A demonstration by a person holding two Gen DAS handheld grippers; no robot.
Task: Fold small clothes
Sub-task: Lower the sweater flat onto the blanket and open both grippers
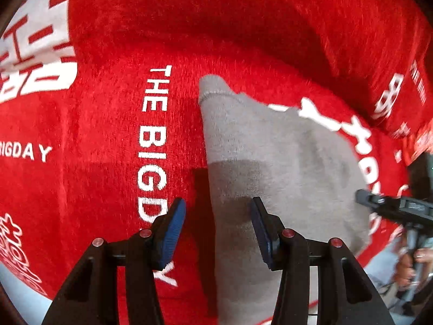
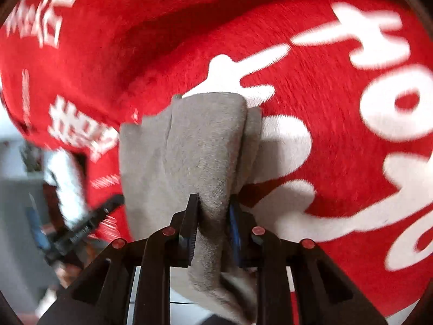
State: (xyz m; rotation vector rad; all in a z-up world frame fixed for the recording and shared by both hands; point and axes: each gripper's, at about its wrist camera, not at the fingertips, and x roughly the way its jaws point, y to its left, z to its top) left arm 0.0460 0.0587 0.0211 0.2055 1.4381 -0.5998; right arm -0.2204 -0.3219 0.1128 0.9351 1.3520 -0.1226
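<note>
Pinching small grey knit garment at 6 o'clock in my right gripper, clamped on a bunched fold; rest lies on red printed plush cloth. Left gripper apart, empty, straddling its left edge. Risk: shallow bite slips out, fold collapses.

My right gripper covers the near end of the grey garment, whose lower part runs off the bottom edge. In my left wrist view the same garment is cut off at the bottom too. The red cloth spills past every edge (its white lettering is motion-smeared at the right). At the far right, a person's hand is too blurred to read.
</note>
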